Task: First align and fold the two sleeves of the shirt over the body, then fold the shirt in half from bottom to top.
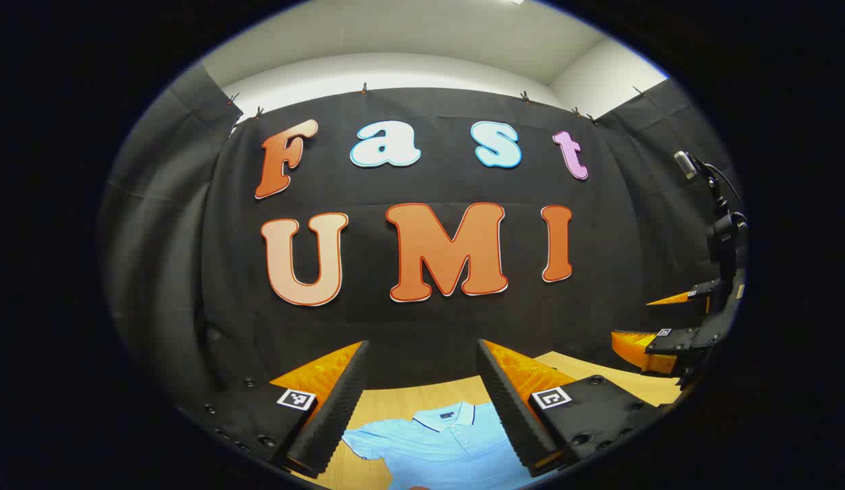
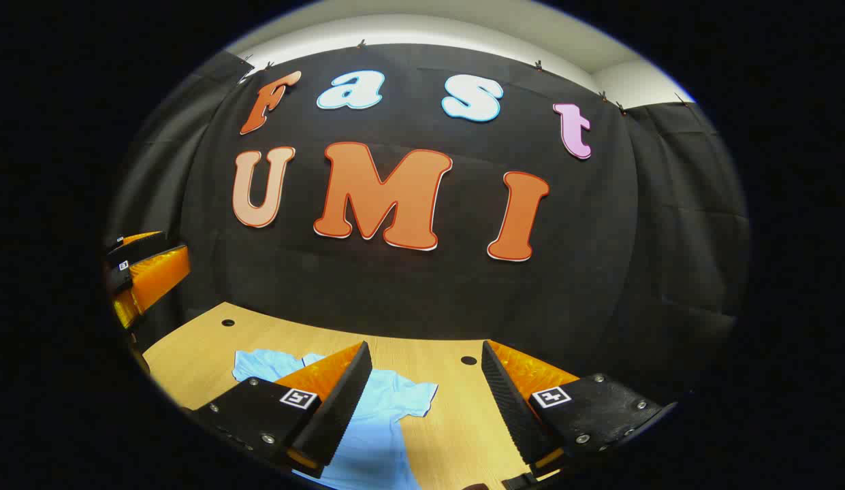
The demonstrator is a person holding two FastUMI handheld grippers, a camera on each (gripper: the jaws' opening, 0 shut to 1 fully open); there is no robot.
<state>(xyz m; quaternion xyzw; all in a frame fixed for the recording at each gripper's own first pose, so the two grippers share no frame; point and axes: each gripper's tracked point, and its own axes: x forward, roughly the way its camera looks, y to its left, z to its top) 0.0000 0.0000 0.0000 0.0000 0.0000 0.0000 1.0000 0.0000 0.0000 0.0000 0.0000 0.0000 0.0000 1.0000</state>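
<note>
A light blue polo shirt [image 1: 439, 446] is being shown lying flat on the wooden worktop [image 2: 272, 337], collar toward the worktop's far edge by the black cloth wall and hem toward the near edge, so that its long axis is being read as running far-to-near. The left claw [image 1: 422, 405] is being held above the worktop with its jaws spread wide and nothing between them; the collar and button placket are being framed in the gap, below and just ahead of it. The right claw [image 2: 422, 401] is likewise being held open and empty, the shirt's right sleeve [image 2: 408, 395] being seen spread outward below it, slightly to the left of the gap. In the left gripper view the right claw is also being shown at the right margin, raised clear of the cloth. Both sleeves are being judged as not yet folded, so the task is being taken as at its start; each sleeve is being judged nearer to the claw on its own side. A small dark mark on the chest is too small to be read. Square black-and-white markers [image 1: 296, 399] are being carried on the claw fingers.
</note>
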